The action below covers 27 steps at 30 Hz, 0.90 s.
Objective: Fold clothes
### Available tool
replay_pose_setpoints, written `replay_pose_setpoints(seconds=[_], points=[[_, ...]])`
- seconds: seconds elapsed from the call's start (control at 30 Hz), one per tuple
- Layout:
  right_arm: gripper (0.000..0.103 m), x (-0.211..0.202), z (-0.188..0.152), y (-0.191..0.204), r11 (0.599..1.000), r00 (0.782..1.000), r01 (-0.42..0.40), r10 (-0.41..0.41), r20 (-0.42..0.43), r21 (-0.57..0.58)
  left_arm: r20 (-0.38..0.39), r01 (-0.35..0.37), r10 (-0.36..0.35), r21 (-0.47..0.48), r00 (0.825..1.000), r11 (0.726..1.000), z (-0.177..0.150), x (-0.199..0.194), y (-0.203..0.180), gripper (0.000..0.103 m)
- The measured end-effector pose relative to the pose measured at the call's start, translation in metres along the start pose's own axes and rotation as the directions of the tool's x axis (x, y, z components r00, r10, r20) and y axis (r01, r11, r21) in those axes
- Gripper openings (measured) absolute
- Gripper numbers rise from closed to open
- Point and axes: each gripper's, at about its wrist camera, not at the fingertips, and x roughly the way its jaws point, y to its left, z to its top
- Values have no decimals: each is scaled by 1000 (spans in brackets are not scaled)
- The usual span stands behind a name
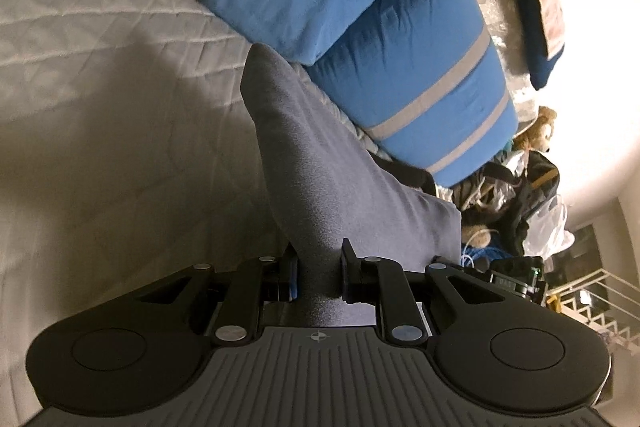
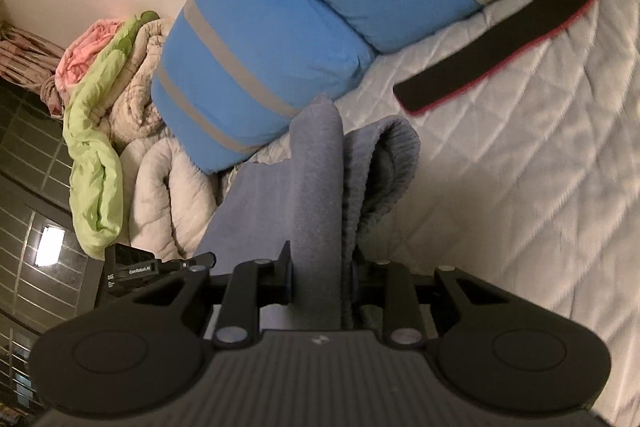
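A grey-blue garment [image 1: 316, 171] runs up from my left gripper [image 1: 318, 277], whose jaws are shut on a bunched fold of it above the white quilted bed [image 1: 100, 75]. In the right wrist view the same grey-blue garment [image 2: 316, 187], with a ribbed cuff or hem [image 2: 384, 163] curling to the right, is pinched between the pads of my right gripper [image 2: 322, 277]. Cloth spreads from that grip toward the left, where the other gripper's body [image 2: 132, 269] shows.
A large blue bedding roll with grey stripes [image 1: 360, 27] lies along the bed [image 2: 520, 155] just beyond the garment. A black strap with a red edge [image 2: 520, 39] lies on the quilt. Piled blankets [image 2: 120, 115], a plush toy [image 1: 538, 131] and clutter sit past the bed's end.
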Motion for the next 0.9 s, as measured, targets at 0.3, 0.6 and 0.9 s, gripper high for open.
replay_pose_setpoints(seconds=[0.3,0.6,0.9], points=[[26,21,31,-16,1000,1000,-4,3,14,23,5,1,-1,4,1000,1000,35,19,7,17],[78,35,43,-27,982,978,189,-190,83,21,54,-183,182,4,982,983,46,46,17,24],[74,28,34,0,926,928,347,-315,201,-149,157,-316,300,85,941,945,40,32,3,28]])
